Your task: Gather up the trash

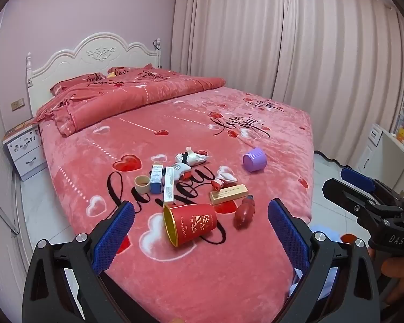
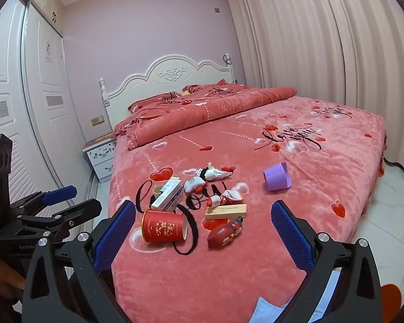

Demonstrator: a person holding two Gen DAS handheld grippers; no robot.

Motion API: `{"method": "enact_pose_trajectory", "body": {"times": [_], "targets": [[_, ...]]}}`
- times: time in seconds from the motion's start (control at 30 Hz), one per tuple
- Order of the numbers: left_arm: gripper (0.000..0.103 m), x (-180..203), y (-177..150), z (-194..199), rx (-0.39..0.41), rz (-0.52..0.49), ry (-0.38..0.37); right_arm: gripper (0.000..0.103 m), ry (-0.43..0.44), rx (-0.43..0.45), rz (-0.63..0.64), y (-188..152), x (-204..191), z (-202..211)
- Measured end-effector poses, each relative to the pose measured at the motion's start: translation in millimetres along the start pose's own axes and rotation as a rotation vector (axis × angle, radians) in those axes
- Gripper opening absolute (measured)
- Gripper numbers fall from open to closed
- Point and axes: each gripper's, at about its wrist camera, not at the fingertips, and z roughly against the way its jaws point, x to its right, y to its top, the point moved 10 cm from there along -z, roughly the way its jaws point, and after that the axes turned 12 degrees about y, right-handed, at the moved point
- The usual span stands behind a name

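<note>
Bedroom scene, two wrist views. The left claw (image 1: 200, 224) stands wide open with nothing between its blue pads; directly ahead of it, between the two finger lines, a red paper cup (image 1: 192, 224) lies on its side on the pink bed (image 1: 175, 282), mouth turned toward the claw's left finger. Just beyond the cup lie a white carton (image 1: 169, 187) and a blue-and-white box (image 1: 156, 178), with a roll of tape (image 1: 142, 184) to their left. Ahead and slightly right lie a tan box (image 1: 229, 194) and a red bottle-shaped item (image 1: 245, 212); crumpled white wrappers (image 1: 191, 159) sit farther out, and a purple cup (image 1: 254, 159) lies well apart, far ahead to the right.

The right claw (image 2: 203, 230) is likewise fully open and empty. From it, the red paper cup appears ahead near its left finger, the red bottle-shaped item between the fingers, the purple cup farther ahead. Each claw appears at the edge of the other's view.
</note>
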Motion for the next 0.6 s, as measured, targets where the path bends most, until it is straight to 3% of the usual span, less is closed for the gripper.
{"method": "enact_pose_trajectory", "body": {"times": [0.6], "targets": [[0.097, 0.4, -6.6, -2.4, -0.005, -0.011, 0.011, 0.098, 0.004, -0.004, -0.016, -0.3, 1.6, -0.5]]}}
